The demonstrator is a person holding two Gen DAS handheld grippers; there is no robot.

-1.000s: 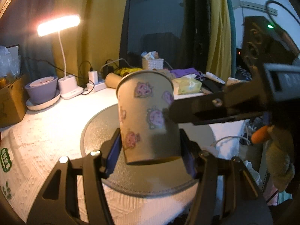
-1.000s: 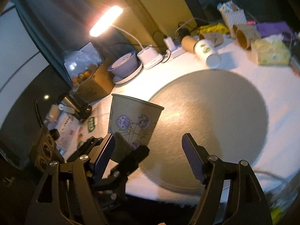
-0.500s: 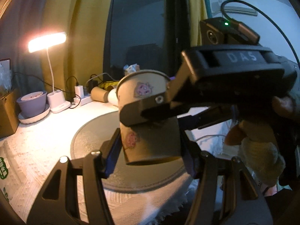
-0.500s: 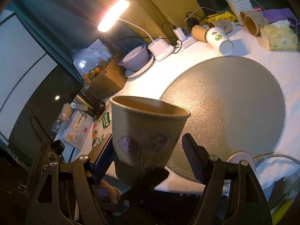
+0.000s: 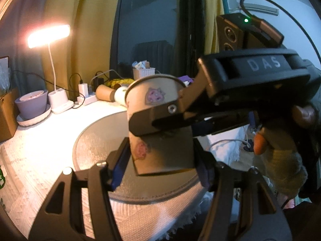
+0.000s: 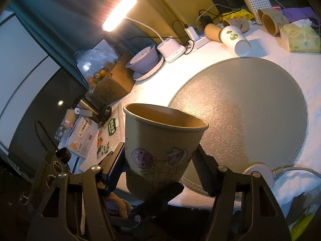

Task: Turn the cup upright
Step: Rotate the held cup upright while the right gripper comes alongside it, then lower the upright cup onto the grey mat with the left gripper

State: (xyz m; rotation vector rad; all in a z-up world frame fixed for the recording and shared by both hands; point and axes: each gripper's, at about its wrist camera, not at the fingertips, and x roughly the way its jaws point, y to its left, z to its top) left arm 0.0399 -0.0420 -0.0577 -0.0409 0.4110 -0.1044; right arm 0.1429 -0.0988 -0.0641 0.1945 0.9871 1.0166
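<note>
A tan paper cup with pink cartoon prints (image 5: pixel 158 128) is held in the air, mouth up, above the near edge of a round grey mat (image 5: pixel 96 140). My left gripper (image 5: pixel 160 160) is shut on its lower part. My right gripper (image 6: pixel 158 160) comes in from the right, and its fingers (image 5: pixel 160 118) (image 6: pixel 198 164) sit on both sides of the same cup (image 6: pixel 160 146). In the right wrist view the pads look pressed to the cup's wall. The cup's open rim (image 6: pixel 164 118) points up.
The mat (image 6: pixel 240 108) lies on a white cloth. Behind it are a lit desk lamp (image 6: pixel 120 14), a purple bowl (image 6: pixel 143 58), a cardboard box (image 6: pixel 112 86), several lying paper cups (image 6: pixel 234 38), a tissue pack (image 6: pixel 301 38), chargers and a basket.
My right gripper has swung in from the right and closed around the cup that my left gripper holds. The cup has stayed upright in the left gripper.
</note>
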